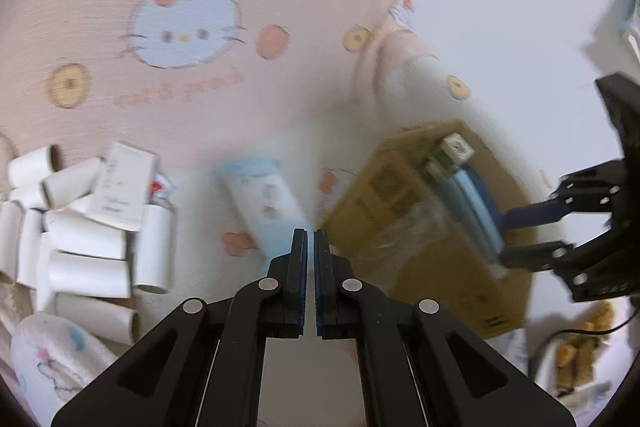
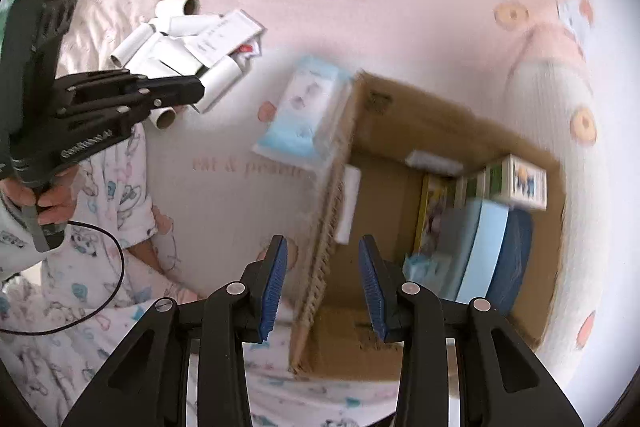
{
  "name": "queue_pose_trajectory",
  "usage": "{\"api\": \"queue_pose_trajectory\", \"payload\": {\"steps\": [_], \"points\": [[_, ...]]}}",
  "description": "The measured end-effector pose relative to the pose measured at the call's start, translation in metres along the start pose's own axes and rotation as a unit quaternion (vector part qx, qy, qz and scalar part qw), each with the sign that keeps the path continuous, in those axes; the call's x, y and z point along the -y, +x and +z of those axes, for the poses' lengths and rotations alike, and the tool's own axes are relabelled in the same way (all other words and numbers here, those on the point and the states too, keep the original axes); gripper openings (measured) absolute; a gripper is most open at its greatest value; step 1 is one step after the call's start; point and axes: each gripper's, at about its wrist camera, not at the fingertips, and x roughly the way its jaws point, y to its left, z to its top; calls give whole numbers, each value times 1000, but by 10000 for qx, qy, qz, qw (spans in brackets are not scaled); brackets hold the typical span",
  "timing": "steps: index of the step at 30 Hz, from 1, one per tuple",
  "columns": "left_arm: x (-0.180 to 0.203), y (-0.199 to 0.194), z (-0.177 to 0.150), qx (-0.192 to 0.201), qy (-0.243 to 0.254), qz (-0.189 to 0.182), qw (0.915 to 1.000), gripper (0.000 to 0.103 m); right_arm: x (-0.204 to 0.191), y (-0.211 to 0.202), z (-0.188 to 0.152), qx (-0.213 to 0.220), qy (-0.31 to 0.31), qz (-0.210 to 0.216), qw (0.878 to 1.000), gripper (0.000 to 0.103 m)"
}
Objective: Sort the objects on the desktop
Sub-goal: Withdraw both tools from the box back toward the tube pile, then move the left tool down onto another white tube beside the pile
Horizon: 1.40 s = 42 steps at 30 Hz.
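Left gripper (image 1: 310,239): jaws pressed nearly together, only a thin slit between the blue pads, nothing held. Just beyond the fingertips, a pale blue and white wipes pack (image 1: 266,199) lying flat on a pink cartoon-cat blanket (image 1: 180,27). Right of the tips, an open cardboard box (image 1: 404,187), touching or nearly touching the pack. Left of the jaws, a heap of white paper-roll tubes (image 1: 80,243) with a small white carton (image 1: 124,185) resting on top. Far right in this view, the right gripper, reaching in over the box.

Right gripper (image 2: 323,255): jaws partly open, blue pads apart, empty, poised above the near wall of the cardboard box (image 2: 440,115). Beyond and right of the jaws, inside the box: a pale blue flat item (image 2: 486,247) standing on edge against a dark blue one (image 2: 514,259), a yellow-edged picture box (image 2: 432,215), and a small white carton with a cartoon print (image 2: 526,183) at the far side. Ahead and left of the jaws, outside the box, the wipes pack (image 2: 302,111) lying against the box's far-left corner. Further left, the tube heap (image 2: 176,43) with the white carton (image 2: 224,35), and the left gripper pointing toward it, held by a hand (image 2: 50,201) over patterned pyjama fabric (image 2: 108,267). Both views motion-blurred.
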Motion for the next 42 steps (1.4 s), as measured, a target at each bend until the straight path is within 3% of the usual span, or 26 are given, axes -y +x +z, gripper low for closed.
{"api": "queue_pose_trajectory", "payload": {"steps": [4,8,11,16,21,23,32,36,42], "points": [[-17,2,-27,336,-97,229,9991,2,-17,-4,3,204,-149,-191,9995,34],[-28,16,-42,192,-51,497,9986,2,-39,4,10,461,-324,-184,9982,34],[-38,19,-43,179,-65,480,9987,4,-54,13,16,755,-225,-74,9969,34],[-55,11,-38,518,-205,480,9973,32,-62,23,23,1556,175,6,9877,34],[-90,16,-33,420,-796,470,9948,38,-82,52,27,2363,127,-201,9714,34],[-104,21,-30,321,-1062,407,9930,40,-87,64,27,2406,165,-143,9704,34],[-140,59,-4,-379,-1409,368,9886,40,-87,127,50,2262,594,574,9706,34],[-155,76,4,-657,-1489,630,9847,40,-78,150,67,2255,993,889,9651,34],[-183,87,-3,-976,-2006,319,9743,40,-67,188,90,2200,1583,1804,9455,34]]}}
